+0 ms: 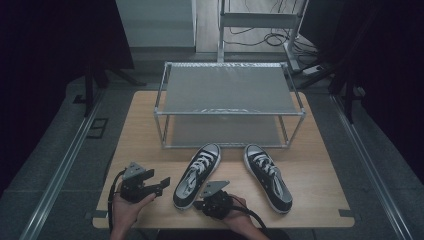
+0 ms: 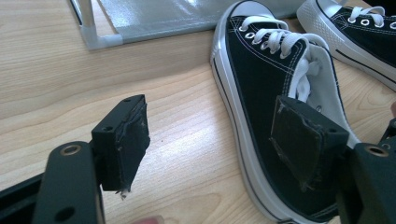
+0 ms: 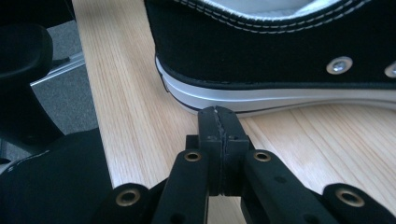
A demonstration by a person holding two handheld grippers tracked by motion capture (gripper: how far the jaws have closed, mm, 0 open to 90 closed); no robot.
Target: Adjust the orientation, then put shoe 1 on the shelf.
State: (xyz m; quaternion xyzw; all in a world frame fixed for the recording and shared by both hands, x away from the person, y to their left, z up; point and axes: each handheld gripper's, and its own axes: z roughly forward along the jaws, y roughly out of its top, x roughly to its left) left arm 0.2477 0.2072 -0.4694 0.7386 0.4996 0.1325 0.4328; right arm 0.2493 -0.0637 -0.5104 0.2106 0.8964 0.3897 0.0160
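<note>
left shoe (image 1: 196,176): lower centre of the high view, on table (image 1: 320,195), toe toward rack (image 1: 230,102)
right gripper (image 3: 218,122): jaws pressed together, empty, tip near the sole
left gripper (image 2: 210,140): jaws apart, empty
risk: closed jaws may shove the shoe into right shoe (image 1: 267,177)

Black canvas shoe (image 2: 261,84), smooth matt wooden table (image 2: 70,60)

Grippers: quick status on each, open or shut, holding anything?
Left gripper: open, nothing held; the left shoe lies just beyond its jaws.
Right gripper: shut, pads together, nothing held, close to that shoe's sole.
</note>
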